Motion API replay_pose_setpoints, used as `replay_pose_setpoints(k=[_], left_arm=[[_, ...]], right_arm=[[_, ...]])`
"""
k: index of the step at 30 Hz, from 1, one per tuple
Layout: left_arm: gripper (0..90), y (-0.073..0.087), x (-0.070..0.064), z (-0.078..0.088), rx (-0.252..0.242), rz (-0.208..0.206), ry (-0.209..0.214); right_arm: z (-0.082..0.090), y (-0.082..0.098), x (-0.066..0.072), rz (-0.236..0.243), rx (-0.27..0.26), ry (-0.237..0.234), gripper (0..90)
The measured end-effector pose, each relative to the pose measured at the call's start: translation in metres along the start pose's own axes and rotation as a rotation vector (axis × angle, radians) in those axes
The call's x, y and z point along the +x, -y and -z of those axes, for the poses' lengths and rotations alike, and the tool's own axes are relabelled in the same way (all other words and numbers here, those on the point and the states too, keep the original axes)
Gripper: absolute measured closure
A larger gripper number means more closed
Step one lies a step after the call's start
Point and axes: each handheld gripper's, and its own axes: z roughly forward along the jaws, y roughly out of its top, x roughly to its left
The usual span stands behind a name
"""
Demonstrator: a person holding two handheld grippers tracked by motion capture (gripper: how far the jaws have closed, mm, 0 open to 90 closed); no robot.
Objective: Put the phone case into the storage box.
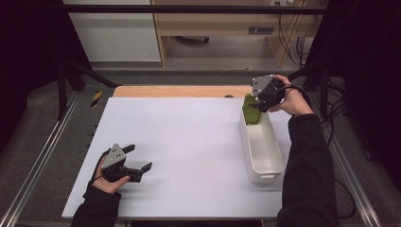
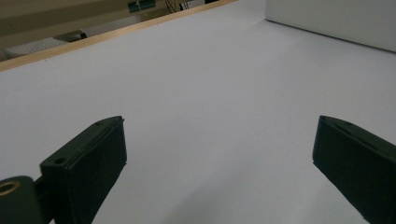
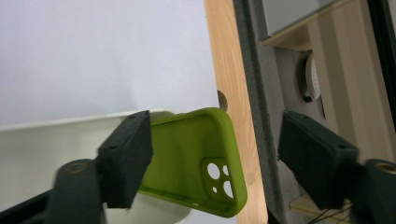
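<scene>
A lime green phone case [image 1: 250,111] stands tilted in the far end of a long white bin [image 1: 247,142] at the table's right side. It leans on the bin's end wall, with its camera cutouts showing in the right gripper view. My right gripper [image 1: 257,101] hovers over that end, open. In the right gripper view the phone case [image 3: 196,163] lies between the parted jaws of my right gripper [image 3: 215,121], and neither pad presses on it. My left gripper [image 1: 140,157] rests low at the front left, open, with nothing between its fingers [image 2: 88,158].
A white sheet [image 1: 189,142] covers the table, with a wooden strip [image 1: 179,91] along its far edge. The bin's side wall [image 2: 336,18] shows far off in the left gripper view. Metal rails and dark frame posts flank the table.
</scene>
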Motion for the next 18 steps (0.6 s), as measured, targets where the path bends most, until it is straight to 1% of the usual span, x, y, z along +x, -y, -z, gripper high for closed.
replay_pose_setpoints(k=[1, 3, 5, 6, 7, 8, 9, 10, 11, 13, 15, 16, 17, 18], left_arm=[[2.9, 0.0, 0.0, 0.0, 0.0, 0.0, 0.0], [2.9, 0.0, 0.0, 0.0, -0.001, 0.001, 0.0], [2.8, 0.0, 0.0, 0.001, -0.001, 0.004, 0.0], [2.7, 0.0, 0.0, 0.001, -0.002, 0.005, 0.001], [2.7, 0.0, -0.001, 0.001, 0.0, 0.004, 0.001], [2.6, 0.0, -0.001, 0.001, 0.001, 0.004, 0.002], [2.6, 0.0, -0.001, 0.001, 0.002, 0.005, 0.006], [2.7, 0.0, -0.001, 0.0, 0.002, 0.005, 0.008], [2.6, 0.0, -0.001, 0.0, 0.002, 0.007, 0.01], [2.2, 0.0, -0.002, 0.001, -0.001, 0.008, 0.011], [1.9, -0.001, -0.001, 0.002, -0.003, 0.011, 0.012], [1.8, -0.001, -0.001, 0.002, -0.005, 0.012, 0.013], [1.8, -0.001, -0.001, 0.002, -0.008, 0.014, 0.013], [1.6, -0.001, -0.001, 0.002, -0.008, 0.016, 0.014]], right_arm=[[0.002, -0.001, 0.0, -0.025, -0.007, 0.003, 21.3], [0.007, -0.002, 0.002, -0.057, -0.026, 0.015, 18.0], [0.012, -0.004, 0.004, -0.105, -0.046, 0.029, 14.3], [0.015, -0.005, 0.006, -0.113, -0.053, 0.037, 13.2], [0.018, -0.006, 0.007, -0.131, -0.061, 0.046, 11.8], [0.021, -0.008, 0.009, -0.159, -0.07, 0.049, 9.6], [0.023, -0.009, 0.01, -0.169, -0.072, 0.056, 8.4], [0.026, -0.011, 0.012, -0.172, -0.07, 0.073, 7.9], [0.029, -0.013, 0.014, -0.181, -0.079, 0.096, 7.0], [0.036, -0.017, 0.018, -0.221, -0.084, 0.108, 5.2], [0.043, -0.02, 0.023, -0.239, -0.101, 0.136, 4.6], [0.047, -0.021, 0.025, -0.264, -0.11, 0.132, 3.7], [0.05, -0.022, 0.027, -0.304, -0.123, 0.117, 3.2], [0.052, -0.023, 0.029, -0.341, -0.12, 0.097, 3.1]])
